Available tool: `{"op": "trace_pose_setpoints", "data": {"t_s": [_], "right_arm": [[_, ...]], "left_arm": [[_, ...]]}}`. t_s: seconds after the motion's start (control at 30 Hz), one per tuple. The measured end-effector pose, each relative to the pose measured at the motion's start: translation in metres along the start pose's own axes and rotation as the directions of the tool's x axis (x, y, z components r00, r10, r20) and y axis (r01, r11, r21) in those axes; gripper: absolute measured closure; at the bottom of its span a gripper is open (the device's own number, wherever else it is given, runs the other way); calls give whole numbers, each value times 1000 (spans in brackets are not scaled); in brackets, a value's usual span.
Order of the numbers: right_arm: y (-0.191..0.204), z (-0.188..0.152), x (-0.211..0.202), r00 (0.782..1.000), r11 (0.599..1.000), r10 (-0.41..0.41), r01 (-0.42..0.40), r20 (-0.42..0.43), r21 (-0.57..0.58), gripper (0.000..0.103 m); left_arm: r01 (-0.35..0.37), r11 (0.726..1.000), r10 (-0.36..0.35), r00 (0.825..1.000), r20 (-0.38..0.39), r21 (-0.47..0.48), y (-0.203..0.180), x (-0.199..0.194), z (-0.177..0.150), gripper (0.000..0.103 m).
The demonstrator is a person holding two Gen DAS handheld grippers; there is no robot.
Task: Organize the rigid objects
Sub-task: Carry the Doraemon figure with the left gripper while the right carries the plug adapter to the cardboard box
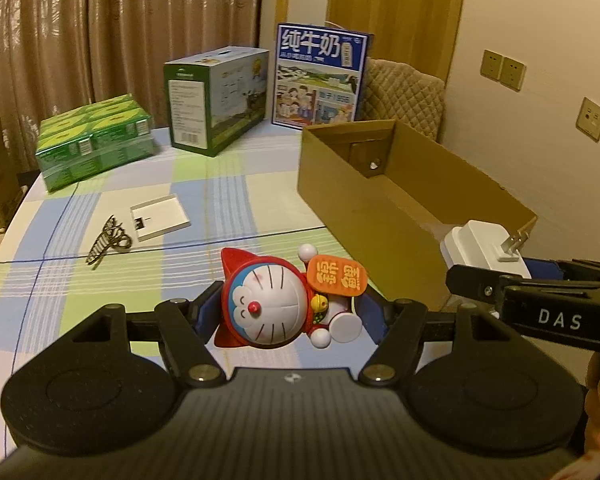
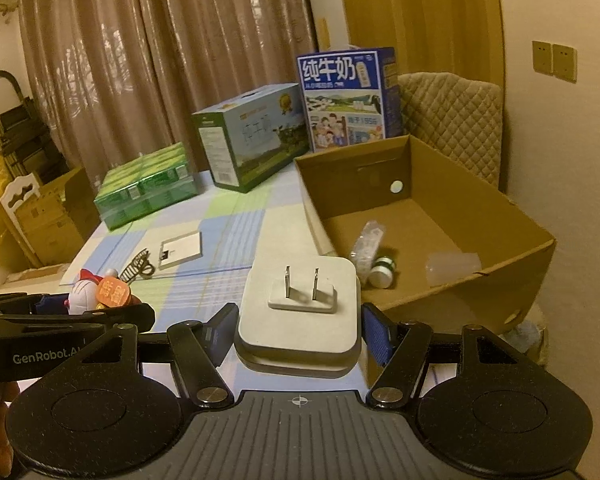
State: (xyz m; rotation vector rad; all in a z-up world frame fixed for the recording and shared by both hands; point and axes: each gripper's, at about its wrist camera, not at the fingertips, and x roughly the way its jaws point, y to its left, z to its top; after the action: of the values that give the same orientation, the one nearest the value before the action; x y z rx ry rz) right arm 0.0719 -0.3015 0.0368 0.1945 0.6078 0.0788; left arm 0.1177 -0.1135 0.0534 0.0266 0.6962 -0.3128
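Note:
My left gripper [image 1: 286, 312] is shut on a Doraemon figurine [image 1: 276, 304] in a red hood with an orange sign, held above the checked tablecloth. My right gripper [image 2: 298, 334] is shut on a white plug adapter [image 2: 300, 308], prongs pointing up, just left of the open cardboard box [image 2: 512, 248]. In the left wrist view the adapter [image 1: 480, 246] and the right gripper [image 1: 540, 304] sit at the box's near corner [image 1: 340, 184]. The figurine also shows in the right wrist view [image 2: 100, 294]. The box holds a small white-capped bottle [image 2: 382, 272] and clear plastic pieces [image 2: 366, 244].
On the table lie a white flat square case [image 1: 160, 216] and a dark hair clip [image 1: 108, 242]. At the back stand a green pack of cartons [image 1: 96, 140], a green-white box [image 1: 216, 96] and a blue milk box [image 1: 320, 76]. A quilted chair [image 1: 404, 96] stands behind the cardboard box.

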Motion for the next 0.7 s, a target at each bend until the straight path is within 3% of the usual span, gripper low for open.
{"op": "trace_pose_setpoints", "data": {"t_s": [0.7], "right_arm": [[-79, 28, -16, 994, 994, -105, 103, 35, 44, 41]], "left_arm": [[99, 994, -99, 995, -4, 51, -50, 26, 31, 38]]}}
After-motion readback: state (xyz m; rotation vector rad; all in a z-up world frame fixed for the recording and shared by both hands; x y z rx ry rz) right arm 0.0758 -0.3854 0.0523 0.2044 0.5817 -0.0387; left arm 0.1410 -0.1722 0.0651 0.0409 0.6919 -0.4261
